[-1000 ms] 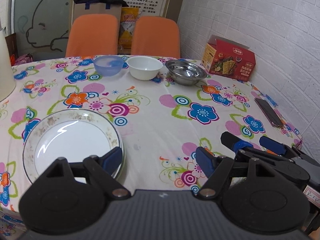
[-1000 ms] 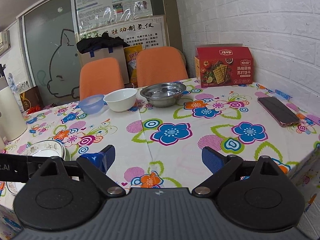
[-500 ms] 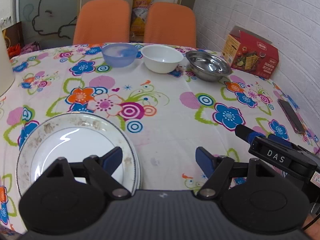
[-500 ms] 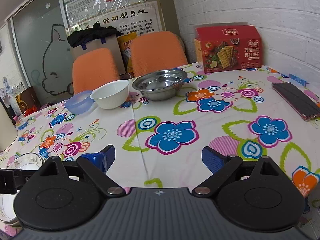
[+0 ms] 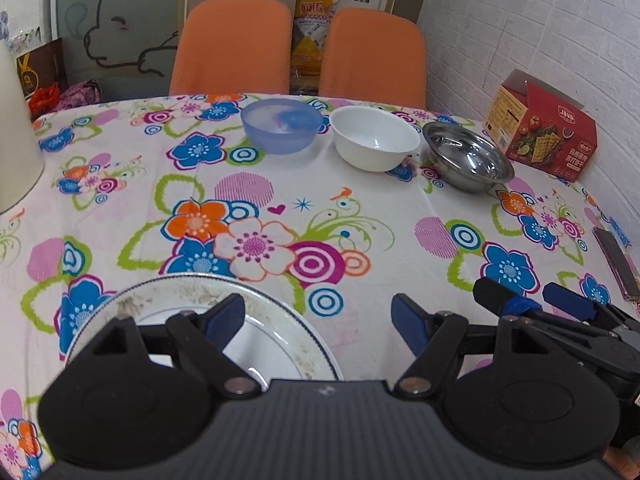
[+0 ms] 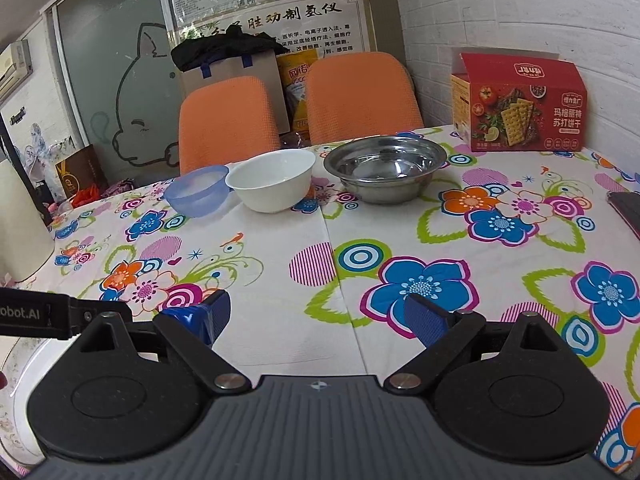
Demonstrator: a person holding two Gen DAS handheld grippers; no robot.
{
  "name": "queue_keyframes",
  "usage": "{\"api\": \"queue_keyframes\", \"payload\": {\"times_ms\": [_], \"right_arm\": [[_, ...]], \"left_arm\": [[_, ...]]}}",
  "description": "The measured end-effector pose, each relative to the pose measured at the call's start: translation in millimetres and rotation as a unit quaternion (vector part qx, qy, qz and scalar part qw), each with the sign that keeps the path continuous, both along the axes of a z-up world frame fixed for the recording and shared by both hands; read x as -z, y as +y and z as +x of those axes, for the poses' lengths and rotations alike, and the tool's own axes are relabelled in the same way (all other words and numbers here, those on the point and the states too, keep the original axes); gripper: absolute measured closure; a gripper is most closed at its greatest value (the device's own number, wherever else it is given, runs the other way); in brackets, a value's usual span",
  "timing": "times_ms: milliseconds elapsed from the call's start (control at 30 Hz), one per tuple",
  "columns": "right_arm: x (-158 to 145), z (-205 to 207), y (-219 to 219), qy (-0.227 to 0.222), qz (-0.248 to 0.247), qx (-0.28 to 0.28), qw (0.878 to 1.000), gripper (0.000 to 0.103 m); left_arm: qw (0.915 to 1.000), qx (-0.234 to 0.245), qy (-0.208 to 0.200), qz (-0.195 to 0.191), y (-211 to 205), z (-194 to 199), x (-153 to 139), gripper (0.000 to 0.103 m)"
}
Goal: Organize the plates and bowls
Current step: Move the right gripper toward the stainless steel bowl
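Three bowls stand in a row at the far side of the floral table: a translucent blue bowl [image 5: 282, 125] [image 6: 197, 190], a white bowl [image 5: 374, 137] [image 6: 272, 185] and a steel bowl [image 5: 467, 162] [image 6: 385, 169]. A white plate with a speckled rim [image 5: 288, 344] [image 6: 16, 360] lies at the near left; it looks like a short stack. My left gripper [image 5: 318, 318] hangs open over the plate's right edge, holding nothing. My right gripper [image 6: 318, 312] is open and empty over the cloth, and it also shows at the right of the left wrist view [image 5: 532, 304].
A red cracker box [image 5: 544, 126] [image 6: 520, 102] stands against the brick wall at the far right. A dark phone [image 5: 618, 262] [image 6: 626, 210] lies near the right edge. A cream cylinder [image 5: 12, 140] stands at the left. Two orange chairs [image 6: 288, 108] sit behind the table.
Both grippers have moved forward over the table toward the bowls, which look larger now. Both stay open. The plate and bowls have not moved.
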State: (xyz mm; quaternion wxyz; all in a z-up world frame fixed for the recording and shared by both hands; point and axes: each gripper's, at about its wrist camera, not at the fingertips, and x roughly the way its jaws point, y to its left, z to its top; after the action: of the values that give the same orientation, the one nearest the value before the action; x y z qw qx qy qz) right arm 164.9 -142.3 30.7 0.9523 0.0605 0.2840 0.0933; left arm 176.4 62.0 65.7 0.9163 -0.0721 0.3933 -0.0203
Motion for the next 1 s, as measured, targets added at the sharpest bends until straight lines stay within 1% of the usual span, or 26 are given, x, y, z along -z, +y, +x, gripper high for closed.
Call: {"api": "queue_keyframes", "payload": {"times_ms": [167, 333, 500, 667, 833, 1000], "right_arm": [[-2, 3, 6, -0.001, -0.005, -0.004, 1.0, 0.022], [-5, 0, 13, -0.002, -0.008, -0.013, 1.0, 0.022], [-12, -10, 17, -0.014, -0.014, -0.016, 1.0, 0.022], [-17, -20, 15, -0.024, -0.015, -0.017, 0.999, 0.022], [-20, -15, 12, -0.03, -0.017, -0.018, 0.999, 0.022], [-31, -1, 8, -0.048, -0.028, -0.026, 0.998, 0.022]], "left_arm": [[0.9998, 0.001, -0.01, 0.019, 2, 7, -4, 0.029], [0.9999, 0.002, -0.008, 0.013, 5, 5, -3, 0.029], [0.9998, 0.002, -0.014, 0.011, 3, -6, -5, 0.029], [0.9996, 0.004, -0.023, 0.018, 1, -16, -9, 0.029], [0.9989, 0.01, -0.029, 0.035, -3, -16, -14, 0.029], [0.997, 0.012, -0.036, 0.067, -3, -6, -20, 0.028]]}}
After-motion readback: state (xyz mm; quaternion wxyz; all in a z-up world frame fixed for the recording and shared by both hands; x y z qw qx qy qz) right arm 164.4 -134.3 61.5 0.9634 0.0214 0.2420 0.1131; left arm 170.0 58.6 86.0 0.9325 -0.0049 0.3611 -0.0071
